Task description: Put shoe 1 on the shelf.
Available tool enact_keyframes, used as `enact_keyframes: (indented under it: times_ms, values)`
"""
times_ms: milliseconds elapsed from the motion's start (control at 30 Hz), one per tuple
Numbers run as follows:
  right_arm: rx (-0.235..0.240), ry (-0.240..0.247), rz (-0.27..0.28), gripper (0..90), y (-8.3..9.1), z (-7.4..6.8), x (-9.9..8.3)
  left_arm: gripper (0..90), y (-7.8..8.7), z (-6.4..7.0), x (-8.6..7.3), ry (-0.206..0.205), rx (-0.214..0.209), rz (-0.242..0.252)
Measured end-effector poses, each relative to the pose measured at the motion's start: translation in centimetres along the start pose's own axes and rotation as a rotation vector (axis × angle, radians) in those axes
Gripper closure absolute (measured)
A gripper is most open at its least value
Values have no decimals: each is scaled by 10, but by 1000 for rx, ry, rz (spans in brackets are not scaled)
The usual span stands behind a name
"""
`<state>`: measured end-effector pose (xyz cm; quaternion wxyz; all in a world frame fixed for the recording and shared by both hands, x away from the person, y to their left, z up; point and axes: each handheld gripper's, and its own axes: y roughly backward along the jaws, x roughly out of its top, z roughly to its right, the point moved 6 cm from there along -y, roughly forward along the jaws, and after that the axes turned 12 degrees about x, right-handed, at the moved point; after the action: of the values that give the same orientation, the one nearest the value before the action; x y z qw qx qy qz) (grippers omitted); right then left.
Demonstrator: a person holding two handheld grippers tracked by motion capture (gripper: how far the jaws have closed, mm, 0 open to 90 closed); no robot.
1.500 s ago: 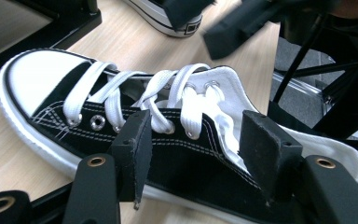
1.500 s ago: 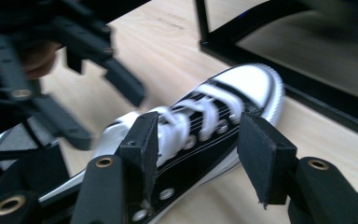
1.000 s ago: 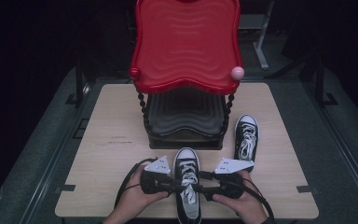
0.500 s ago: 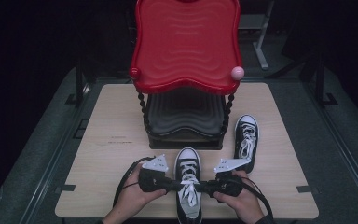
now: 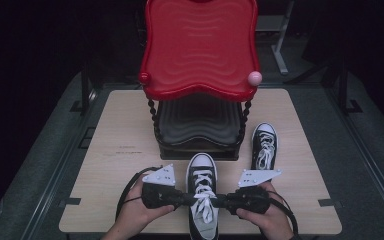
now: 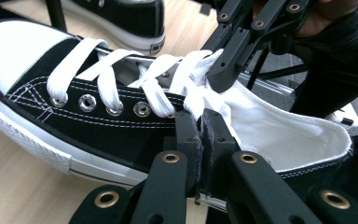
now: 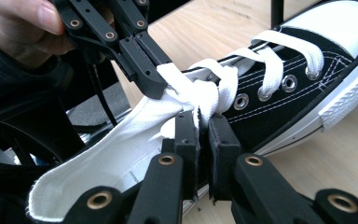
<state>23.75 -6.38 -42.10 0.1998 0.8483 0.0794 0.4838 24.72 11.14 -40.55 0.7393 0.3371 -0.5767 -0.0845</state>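
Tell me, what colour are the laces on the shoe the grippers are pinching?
White. The laces cross the black shoe; the left gripper view shows them best.

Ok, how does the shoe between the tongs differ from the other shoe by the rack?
The near shoe lies at the table's front edge with both tongs, left and right, shut on its laces; the far shoe stands untouched beside the red rack. Both are black sneakers with white laces and toe caps, toes pointing away.
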Motion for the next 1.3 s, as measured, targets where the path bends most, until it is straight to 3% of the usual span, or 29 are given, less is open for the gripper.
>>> enact_keyframes:
  times_ms: [167,400,500,800,1300]
  values:
    - [6,38,27,841,9,-11,10,866,12,4,12,-30,9,31]
    - [-3,83,52,841,12,-11,28,866,23,-4,28,-50,50,53]
    - [-18,102,66,841,12,-5,38,868,25,-15,35,-60,78,67]
    - [-80,154,97,847,5,23,73,872,29,-55,52,-31,163,118]
    - [-207,218,142,854,-21,72,132,875,33,-124,71,13,357,190]
